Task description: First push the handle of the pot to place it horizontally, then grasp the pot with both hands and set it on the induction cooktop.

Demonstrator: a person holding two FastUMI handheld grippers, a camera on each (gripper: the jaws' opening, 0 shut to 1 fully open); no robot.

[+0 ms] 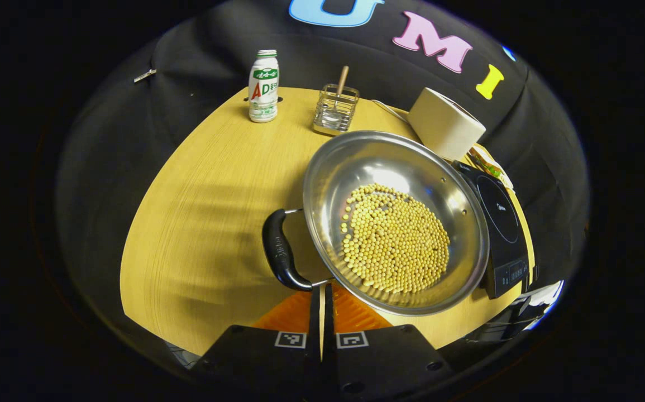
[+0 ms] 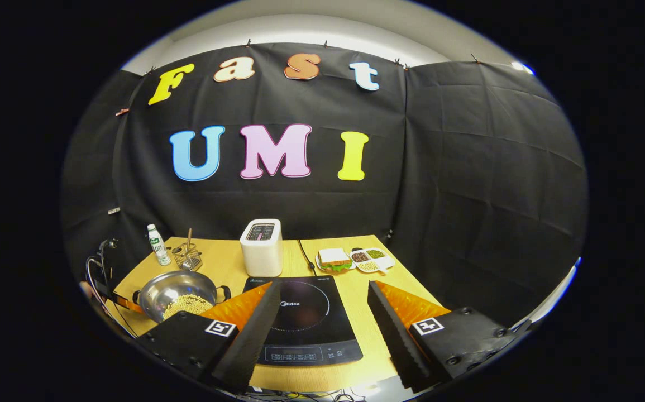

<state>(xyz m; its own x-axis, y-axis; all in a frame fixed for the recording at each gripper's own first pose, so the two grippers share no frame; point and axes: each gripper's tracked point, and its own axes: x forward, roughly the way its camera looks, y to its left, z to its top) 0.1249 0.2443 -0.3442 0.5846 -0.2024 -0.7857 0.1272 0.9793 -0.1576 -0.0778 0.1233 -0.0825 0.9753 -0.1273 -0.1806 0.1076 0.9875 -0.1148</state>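
A steel pot [image 1: 322, 184] holding yellow beans [image 1: 395, 245] sits on the wooden table, left of the black induction cooktop [image 1: 498, 218]. Its black side handle [image 1: 279, 251] faces me. My left gripper [image 1: 322, 288] is shut, with nothing between its fingers, and its tips touch the near end of that handle where the wire meets the pot. In the right gripper view the pot [image 2: 174, 287] stands at the left, beside the cooktop [image 2: 300, 312]. My right gripper [image 2: 324, 286] hangs open above the cooktop's front, holding nothing.
A white milk bottle [image 1: 263, 86] and a wire holder [image 1: 334, 109] with a stick stand at the table's back. A white toaster [image 2: 262, 247] is behind the cooktop. A sandwich plate [image 2: 333, 259] and a divided dish [image 2: 371, 259] lie at the back right.
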